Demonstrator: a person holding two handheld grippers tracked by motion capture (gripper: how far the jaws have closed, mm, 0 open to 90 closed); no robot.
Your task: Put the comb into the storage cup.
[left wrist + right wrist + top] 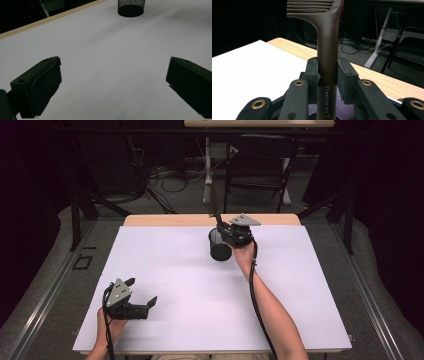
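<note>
The right gripper sits in the upper middle of the high view, right over a black mesh cup. Its fingers are clamped tight on the handle of a dark comb. In the right gripper view the comb stands straight up the middle of the frame, teeth at the top edge, and the mesh of the cup peeks out at the bottom — so the low end of the comb looks to be at the cup or just inside it. I cannot tell how deep it goes.

The left gripper rests in the lower left of the high view, low over the white counter. Its fingers are wide apart and hold nothing.

So the pick-up is done, I think. What is left is small — lower the comb into the cup, let go, and pull the hand away.
</note>
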